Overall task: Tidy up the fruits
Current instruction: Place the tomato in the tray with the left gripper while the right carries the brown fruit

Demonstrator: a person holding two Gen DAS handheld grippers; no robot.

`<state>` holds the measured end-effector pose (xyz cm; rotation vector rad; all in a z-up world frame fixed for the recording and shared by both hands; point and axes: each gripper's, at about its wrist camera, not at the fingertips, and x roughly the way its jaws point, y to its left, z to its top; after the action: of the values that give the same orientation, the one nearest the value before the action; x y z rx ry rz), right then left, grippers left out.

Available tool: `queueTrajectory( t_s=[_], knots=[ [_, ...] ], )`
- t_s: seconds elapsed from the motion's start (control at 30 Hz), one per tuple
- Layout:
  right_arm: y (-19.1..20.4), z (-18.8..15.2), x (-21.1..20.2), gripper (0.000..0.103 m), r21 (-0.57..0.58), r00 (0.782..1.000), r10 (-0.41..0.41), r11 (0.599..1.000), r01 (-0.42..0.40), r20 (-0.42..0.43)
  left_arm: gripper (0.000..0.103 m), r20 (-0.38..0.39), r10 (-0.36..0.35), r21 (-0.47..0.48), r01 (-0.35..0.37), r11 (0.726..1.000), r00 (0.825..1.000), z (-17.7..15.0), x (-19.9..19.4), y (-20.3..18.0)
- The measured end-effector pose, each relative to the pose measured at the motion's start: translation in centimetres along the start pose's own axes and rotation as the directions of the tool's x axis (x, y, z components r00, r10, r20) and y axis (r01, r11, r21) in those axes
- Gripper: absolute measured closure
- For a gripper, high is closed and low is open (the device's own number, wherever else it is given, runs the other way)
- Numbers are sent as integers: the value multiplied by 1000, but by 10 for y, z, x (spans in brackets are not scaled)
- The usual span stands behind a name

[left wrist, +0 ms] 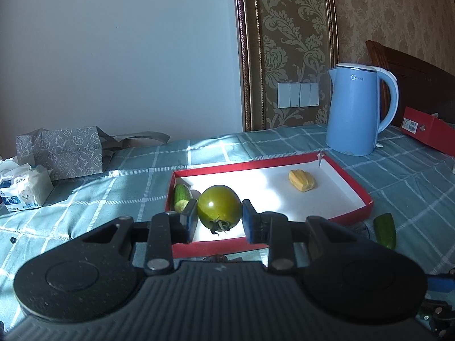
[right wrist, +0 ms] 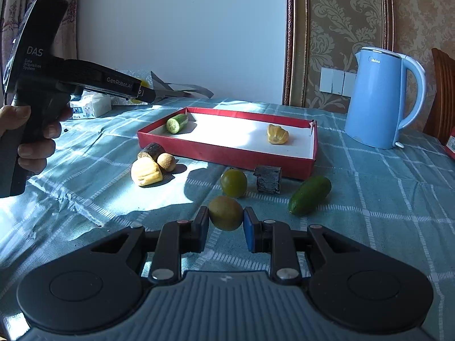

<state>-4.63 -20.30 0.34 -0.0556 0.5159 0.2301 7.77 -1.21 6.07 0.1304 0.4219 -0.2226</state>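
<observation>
- Step in hand, by judgement: carrying fruit to the shallow red cardboard tray with white floor (left wrist: pixel 366 199); both grippers loaded.
- Left gripper (left wrist: pixel 219 221): clamped on a round green tomato with dark stem (left wrist: pixel 219 206), blue pads pressing both sides; held at lower centre of the left wrist view, over the tray's near left part.
- Right gripper (right wrist: pixel 226 223): clamped on a small round yellow-green fruit (right wrist: pixel 225 212), lifted above the checked teal tablecloth (right wrist: pixel 384 213), short of the tray's near wall.
- Already in tray: cut green cucumber stub (right wrist: pixel 177 123) at the left end, yellow lumpy fruit piece (right wrist: pixel 277 134) toward the right end.
- Outside tray, centre of the right wrist view: second green tomato (right wrist: pixel 233 182), whole small cucumber (right wrist: pixel 309 195), pale yellow ribbed fruit piece (right wrist: pixel 146 172) touching a small tan round fruit (right wrist: pixel 166 161).
- Next move, by judgement: lower tomato onto bare white floor beside the stub, open jaws; tomato round, smooth, likely to roll, so release low.
</observation>
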Motion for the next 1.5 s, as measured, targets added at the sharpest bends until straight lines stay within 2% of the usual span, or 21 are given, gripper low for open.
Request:
queueTrajectory(
  t_s=[0.57, 0.73, 1.5],
  knots=[
    [-12, -3, -3, 78, 33, 1000, -4, 999, 4, 1, 74, -39, 72, 55, -70, 996, 997, 22, 73, -22],
    [-12, -3, -2, 78, 33, 1000, -4, 999, 4, 1, 74, -84, 94, 64, -89, 994, 992, 19, 96, -26],
    [-19, -4, -4, 78, 40, 1000, -26, 999, 26, -7, 74, -195, 115, 92, -99, 991, 974, 14, 156, -36]
  ],
)
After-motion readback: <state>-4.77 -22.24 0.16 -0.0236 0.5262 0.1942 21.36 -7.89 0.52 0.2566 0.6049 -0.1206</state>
